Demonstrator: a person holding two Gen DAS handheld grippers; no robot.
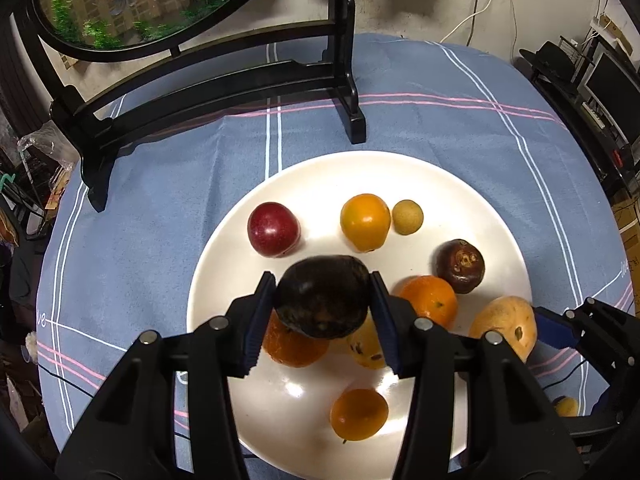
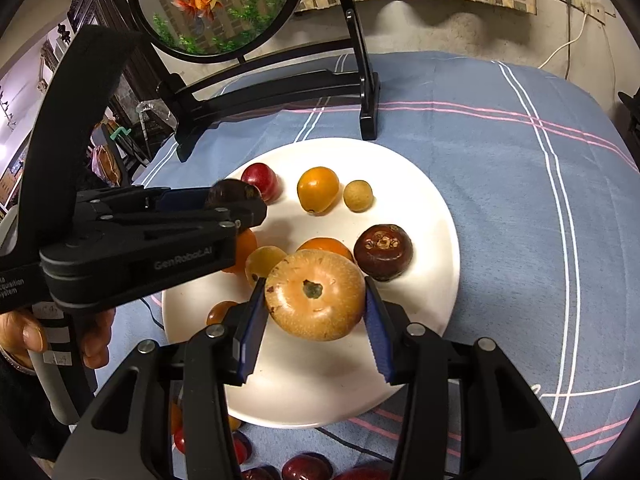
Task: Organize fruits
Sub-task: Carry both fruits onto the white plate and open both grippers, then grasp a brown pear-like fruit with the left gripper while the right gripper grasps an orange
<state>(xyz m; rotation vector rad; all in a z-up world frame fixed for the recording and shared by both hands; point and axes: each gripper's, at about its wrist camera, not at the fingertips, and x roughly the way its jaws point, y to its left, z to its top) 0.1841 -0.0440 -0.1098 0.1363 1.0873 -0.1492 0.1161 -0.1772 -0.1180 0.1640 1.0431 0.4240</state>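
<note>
My left gripper [image 1: 323, 298] is shut on a dark brown round fruit [image 1: 323, 302], held above the white plate [image 1: 224, 264]. From the right wrist view that left gripper [image 2: 232, 200] comes in from the left over the plate [image 2: 432, 208] with the dark fruit [image 2: 230, 192] at its tip. My right gripper [image 2: 315, 300] is shut on a tan round fruit [image 2: 316, 294] with a dark stem pit, above the plate's near side. On the plate lie a red fruit [image 1: 273, 229], yellow-orange fruits [image 1: 365, 221], a small tan one [image 1: 407, 217], oranges [image 1: 430, 300] and a brown wrinkled fruit [image 1: 460, 266].
A black wooden stand [image 1: 348, 92] with a round goldfish picture [image 1: 132, 0] rises behind the plate on the blue plaid tablecloth [image 1: 440, 132]. Several dark red fruits [image 2: 306, 466] lie on the cloth near the front edge. A person's hand [image 2: 28, 334] holds the left gripper's handle.
</note>
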